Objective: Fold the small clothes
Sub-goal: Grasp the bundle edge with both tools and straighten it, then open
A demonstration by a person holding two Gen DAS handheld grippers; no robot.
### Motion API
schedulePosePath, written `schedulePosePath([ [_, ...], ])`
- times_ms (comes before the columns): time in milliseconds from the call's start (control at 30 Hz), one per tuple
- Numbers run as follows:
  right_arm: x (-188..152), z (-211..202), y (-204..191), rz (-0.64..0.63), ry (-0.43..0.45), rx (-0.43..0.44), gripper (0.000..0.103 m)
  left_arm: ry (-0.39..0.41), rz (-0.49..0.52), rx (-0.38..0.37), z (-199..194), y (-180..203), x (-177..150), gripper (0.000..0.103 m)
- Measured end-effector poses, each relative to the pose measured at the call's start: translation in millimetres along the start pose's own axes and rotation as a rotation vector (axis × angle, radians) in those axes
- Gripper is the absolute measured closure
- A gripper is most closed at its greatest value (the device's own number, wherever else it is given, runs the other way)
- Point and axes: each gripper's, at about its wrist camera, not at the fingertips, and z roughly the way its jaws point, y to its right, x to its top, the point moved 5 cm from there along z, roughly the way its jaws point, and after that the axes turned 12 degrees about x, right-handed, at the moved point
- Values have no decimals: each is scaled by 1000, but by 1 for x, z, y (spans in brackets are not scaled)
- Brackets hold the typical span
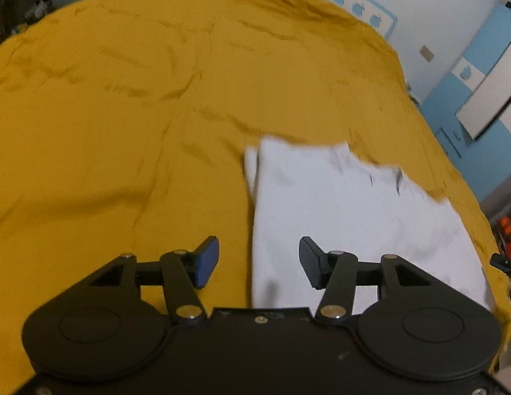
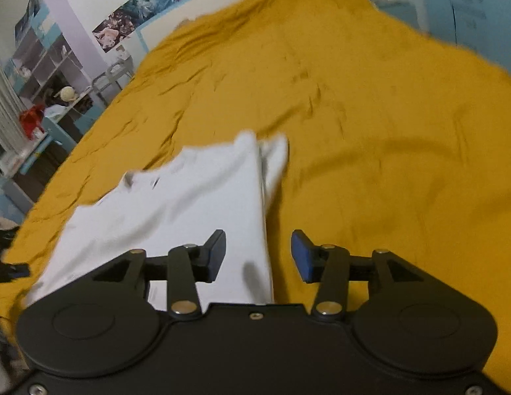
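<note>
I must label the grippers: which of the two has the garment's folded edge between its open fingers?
Neither alone: left gripper and right gripper both straddle an edge of the white garment, pads apart from it.

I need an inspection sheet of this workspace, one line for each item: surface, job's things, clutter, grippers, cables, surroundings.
Surface: mustard-yellow bedcover, wrinkled.
Job's things: one white garment, partly folded, lying flat on the bedcover.
Clutter: nothing seen on the bed.
Grippers: left hand-held gripper open, nothing between its pads; right hand-held gripper open over the garment's edge, holding nothing.
Cables: nothing seen.
Surroundings: shelf unit and posters at the wall; blue cabinet.
</note>
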Motion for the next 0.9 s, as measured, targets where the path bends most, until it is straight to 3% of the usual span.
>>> schedulePosePath([
  [200,43,77,-12,-114,24,-65,57,97,8,30,58,30,43,49],
  [433,54,126,-7,-104,-27,-89,58,63,40,59,108,48,64,45],
  [500,52,130,-3,-98,-39,-94,58,46,49,50,119,52,66,51],
  [533,51,132,-2,-98,-42,-96,60,35,57,47,123,53,66,64],
  [567,51,133,0,-102,-40,-101,75,30,62,53,126,52,63,85],
  [600,51,132,2,-105,-42,-110,84,25,69,58,129,53,63,94],
  [667,52,127,4,-90,-20,-101,89,43,56,47,130,51,64,99],
  [767,57,116,1,-86,47,-110,93,140,20,47,116,44,69,99],
  [900,57,120,15,-56,54,-195,102,76,-7,113,137,35,71,99],
])
